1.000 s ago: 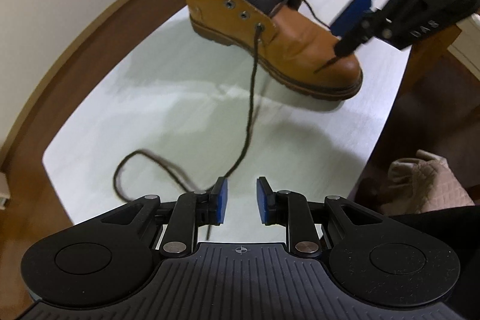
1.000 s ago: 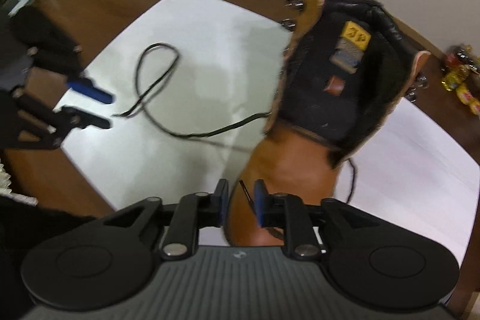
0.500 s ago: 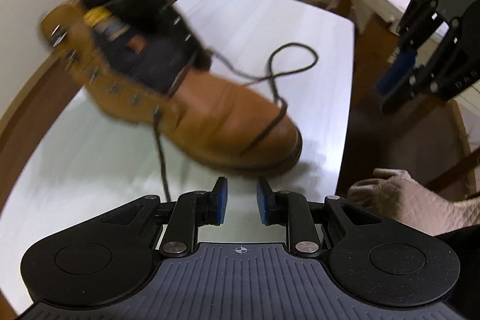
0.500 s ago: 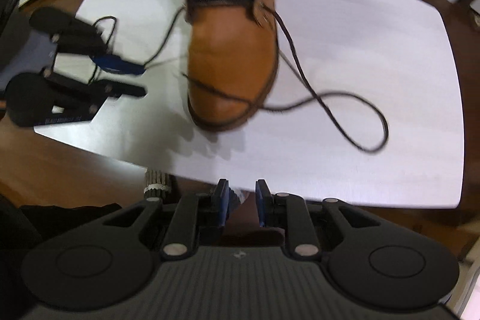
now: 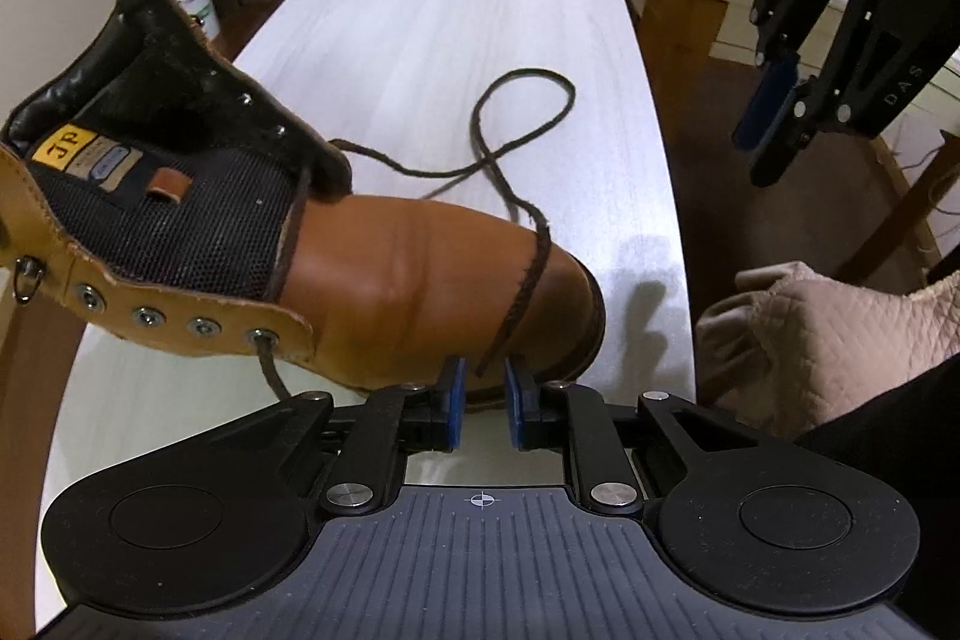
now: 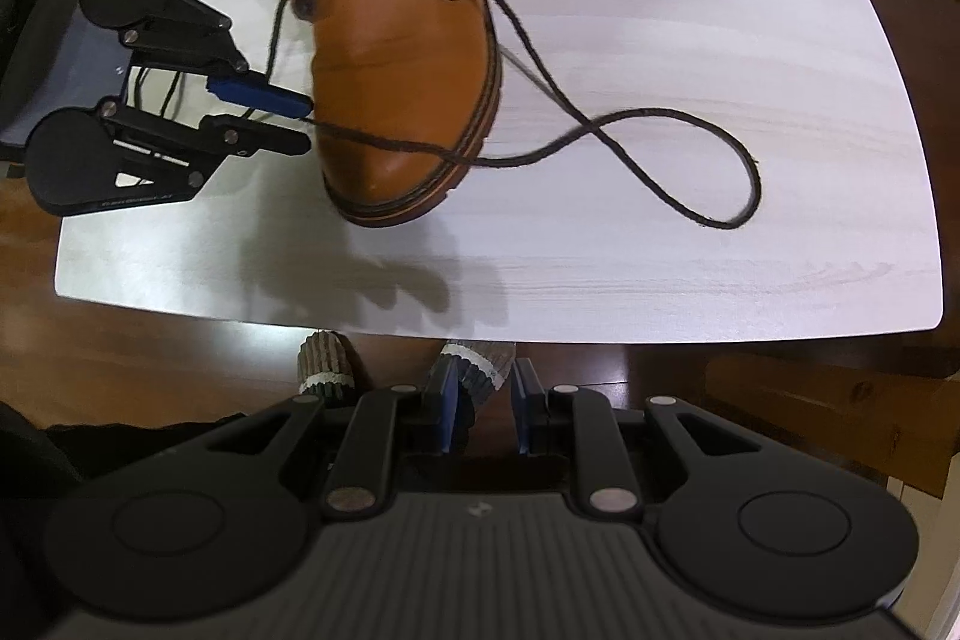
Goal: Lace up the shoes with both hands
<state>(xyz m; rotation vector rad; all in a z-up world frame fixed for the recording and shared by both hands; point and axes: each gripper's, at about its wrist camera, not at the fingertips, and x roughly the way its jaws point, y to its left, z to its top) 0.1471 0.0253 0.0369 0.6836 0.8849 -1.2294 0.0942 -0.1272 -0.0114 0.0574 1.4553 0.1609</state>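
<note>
The left gripper point(image 5: 483, 403) sits at the toe of the tan leather work boot point(image 5: 414, 280), its blue pads a little apart with the tip of the dark brown braided lace point(image 5: 522, 292) lying in the gap; nothing shows the pads pressing on it, so I judge the lace not yet clamped. In the right wrist view the same left gripper point(image 6: 303, 124) points in from 9 o'clock, pads either side of the lace where it crosses the toe.

The boot stands on the white wood-grain worktop point(image 6: 660, 280), toe toward the near edge, tongue laid open, only the lowest eyelets threaded. At 3 o'clock from the toe the lace's other run curls into a loose loop point(image 6: 720, 184) on bare worktop.

The right gripper point(image 6: 480, 412) hangs off the near edge, pads apart and holding nothing; striped socked feet show below it.

Risks, as I judge them: closing on just the lace tip could let it slip out, and a sideways tug could swing or tip the boot, since nothing steadies it. The crossed loop could tighten into a snag if pulled from the wrong end.

Room is generous from 12 to 3 o'clock of the boot; the near edge is close to the toe, so pulls are better aimed away from it
</note>
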